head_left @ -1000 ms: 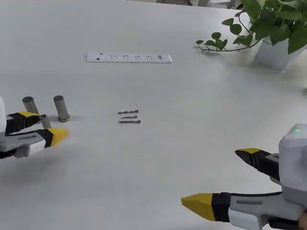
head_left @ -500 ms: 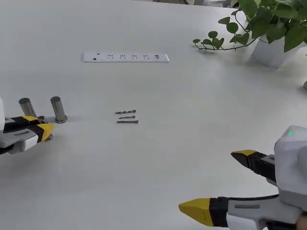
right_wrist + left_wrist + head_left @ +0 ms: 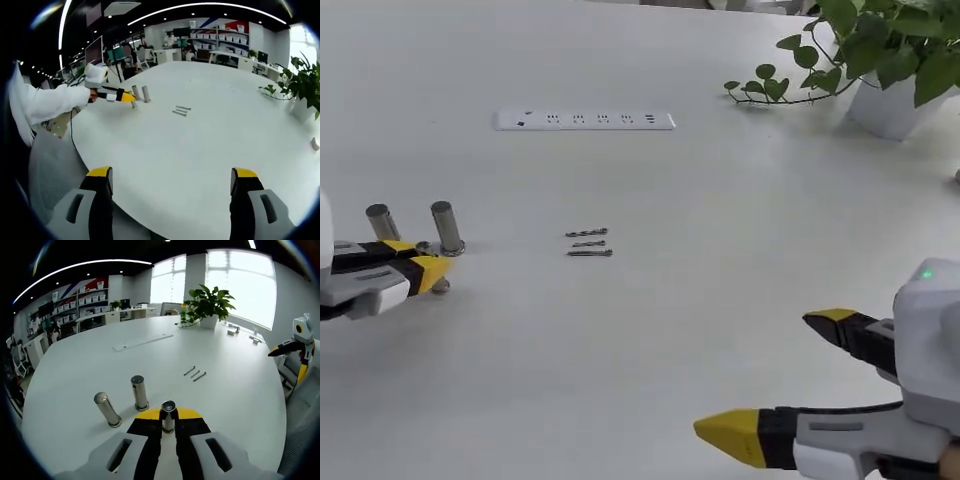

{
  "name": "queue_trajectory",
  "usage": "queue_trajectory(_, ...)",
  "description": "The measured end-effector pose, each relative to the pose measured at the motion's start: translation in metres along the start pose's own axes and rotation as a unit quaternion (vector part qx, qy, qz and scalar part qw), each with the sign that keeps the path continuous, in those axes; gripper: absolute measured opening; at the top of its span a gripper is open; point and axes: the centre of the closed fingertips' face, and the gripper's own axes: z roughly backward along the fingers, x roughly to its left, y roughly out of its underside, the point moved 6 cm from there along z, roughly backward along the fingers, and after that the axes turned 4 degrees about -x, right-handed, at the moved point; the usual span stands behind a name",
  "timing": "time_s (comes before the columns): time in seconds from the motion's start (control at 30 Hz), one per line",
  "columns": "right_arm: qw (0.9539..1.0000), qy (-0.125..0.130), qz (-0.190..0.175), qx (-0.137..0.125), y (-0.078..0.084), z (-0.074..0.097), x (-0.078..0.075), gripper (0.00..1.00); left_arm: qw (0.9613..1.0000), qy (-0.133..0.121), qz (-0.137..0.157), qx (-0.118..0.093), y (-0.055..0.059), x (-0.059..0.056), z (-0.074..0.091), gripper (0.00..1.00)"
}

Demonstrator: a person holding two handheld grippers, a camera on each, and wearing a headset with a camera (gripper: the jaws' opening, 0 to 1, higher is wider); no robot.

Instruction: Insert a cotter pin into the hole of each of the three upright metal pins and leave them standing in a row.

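Table (image 3: 720,300), head view: power strip (image 3: 584,121) lying at the far side, left of centre; potted plant (image 3: 890,60) at the far right corner; three cotter pins (image 3: 588,243) lying side by side near the middle, in front of the strip. Left of the cotter pins, two metal pins (image 3: 382,222) (image 3: 446,228) standing side by side, with the third metal pin (image 3: 168,416) just in front of them, between the jaws of the left gripper (image 3: 420,258), both jaws against it. Right gripper (image 3: 778,377) at the near right, jaws wide apart, well clear of everything on the table.
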Motion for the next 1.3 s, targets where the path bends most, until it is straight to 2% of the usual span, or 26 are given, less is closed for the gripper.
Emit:
queue_trajectory(0.03, 1.0000, 0.000, 0.000, -0.001, 0.000, 0.000, 0.000, 0.96, 0.9999, 0.012, -0.012, 0.000, -0.002, -0.005, 0.000, 0.06)
queue_trajectory(0.07, 1.0000, -0.001, -0.001, 0.000, 0.001, -0.001, 0.001, 0.96, 0.9990, 0.024, -0.037, 0.006, -0.004, -0.011, 0.001, 0.06)
queue_trajectory(0.17, 1.0000, -0.004, 0.001, 0.005, 0.004, -0.002, 0.003, 0.96, 0.9962, 0.053, -0.069, 0.006, -0.008, -0.029, 0.000, 0.06)
queue_trajectory(0.27, 1.0000, -0.006, 0.002, 0.006, 0.005, -0.002, 0.005, 0.96, 0.9939, 0.071, -0.084, -0.002, -0.011, -0.044, 0.000, 0.06)
queue_trajectory(0.3, 1.0000, -0.006, 0.002, 0.005, 0.006, -0.002, 0.006, 0.96, 0.9921, 0.083, -0.094, -0.006, -0.012, -0.051, 0.000, 0.06)
queue_trajectory(0.4, 1.0000, -0.007, 0.001, 0.005, 0.006, -0.002, 0.007, 0.96, 0.9881, 0.124, -0.090, -0.012, -0.013, -0.069, -0.001, 0.06)
queue_trajectory(0.53, 1.0000, -0.007, 0.000, 0.004, 0.007, -0.002, 0.008, 0.96, 0.9851, 0.135, -0.106, 0.006, -0.006, -0.082, -0.004, 0.06)
queue_trajectory(0.6, 1.0000, -0.007, -0.002, 0.001, 0.007, -0.002, 0.008, 0.96, 0.9844, 0.141, -0.105, 0.013, -0.001, -0.086, -0.006, 0.06)
queue_trajectory(0.73, 1.0000, -0.004, -0.006, -0.001, 0.008, -0.002, 0.008, 0.96, 0.9809, 0.146, -0.125, 0.034, 0.011, -0.094, -0.009, 0.06)
queue_trajectory(1.0, 0.9999, -0.004, -0.009, 0.000, 0.011, -0.002, 0.006, 0.96, 0.9821, 0.135, -0.126, 0.035, 0.017, -0.101, -0.013, 0.06)
queue_trajectory(1.3, 1.0000, -0.007, -0.007, -0.001, 0.010, -0.003, 0.007, 0.96, 0.9806, 0.142, -0.127, 0.045, 0.024, -0.106, -0.018, 0.06)
